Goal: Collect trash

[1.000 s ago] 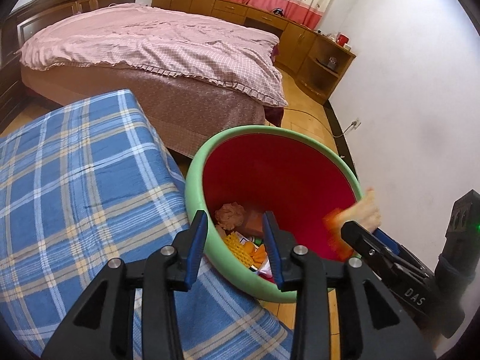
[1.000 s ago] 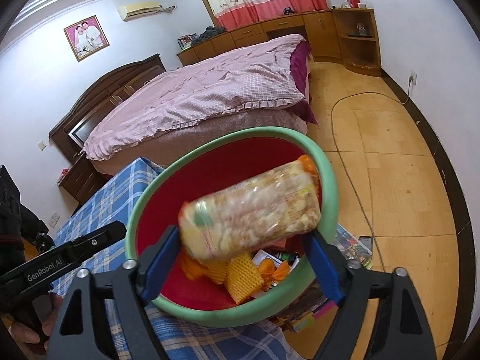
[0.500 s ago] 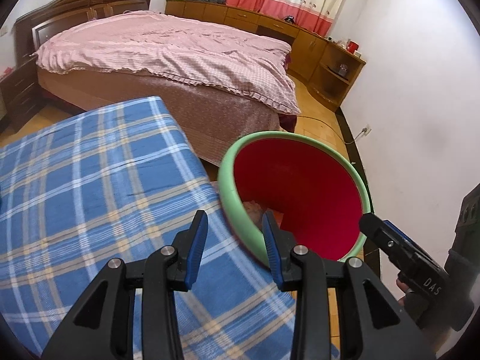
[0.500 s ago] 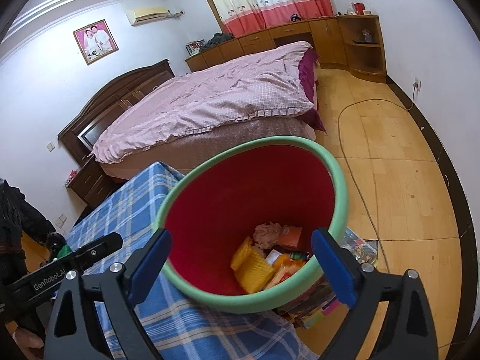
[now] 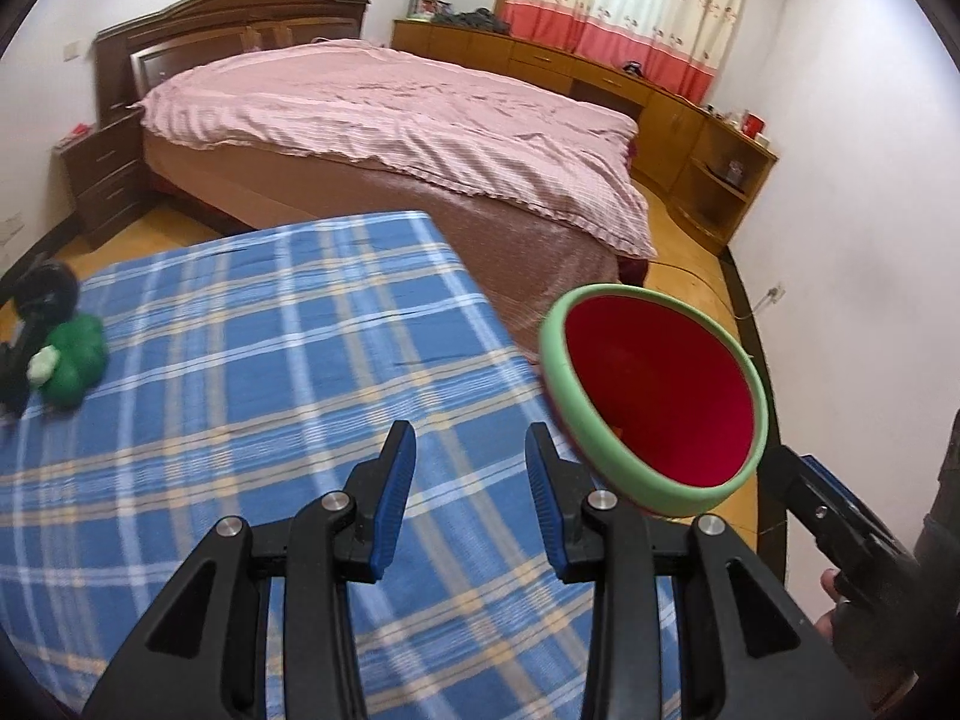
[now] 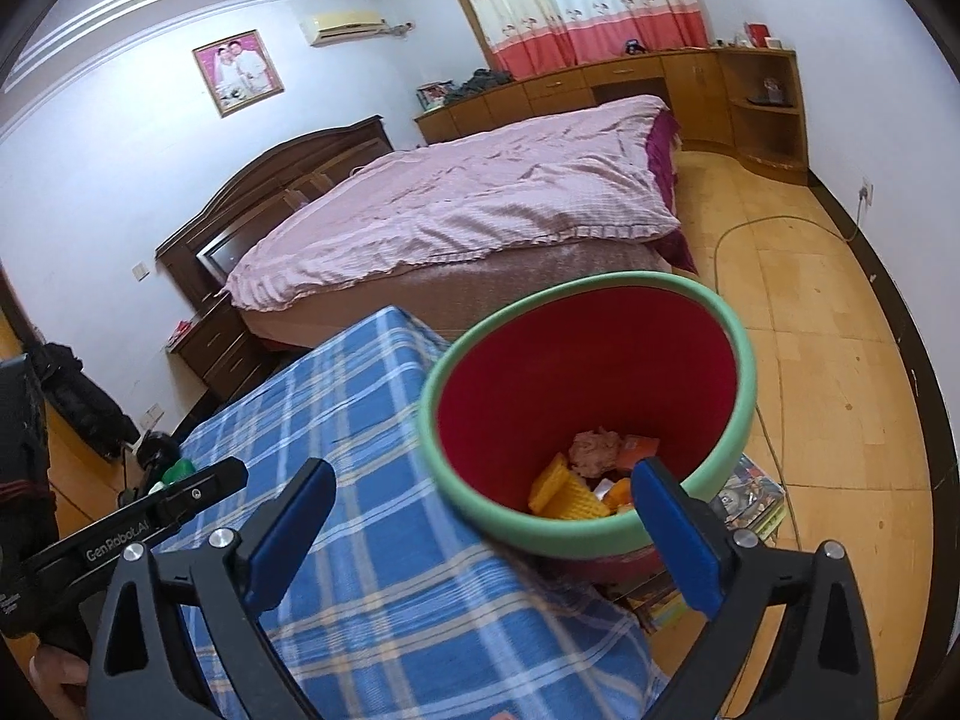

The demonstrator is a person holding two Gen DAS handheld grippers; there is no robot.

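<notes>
Above the plaid table (image 5: 240,372), left gripper (image 5: 469,498) is angled down, jaws narrow, opening, empty; right gripper (image 6: 480,534) is held over bin (image 6: 744,360), jaws opening wide, empty.

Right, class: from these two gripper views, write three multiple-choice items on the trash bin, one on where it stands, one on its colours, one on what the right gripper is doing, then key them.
1. Where does the bin stand?
A. on the bed
B. beside the corner of the plaid-covered table
C. under the curtain

2. What colours is the bin?
A. green rim, red inside
B. blue rim, white inside
C. all black

3. What is between the right gripper's fingers?
A. a snack bag
B. a green toy
C. nothing

Key: 1 B, its rim sits right against the table's edge in both views. 2 A, a pale green band rings a red wall. 3 C, its jaws are opening wide with only air between them; the trash lies down in the bin.
</notes>
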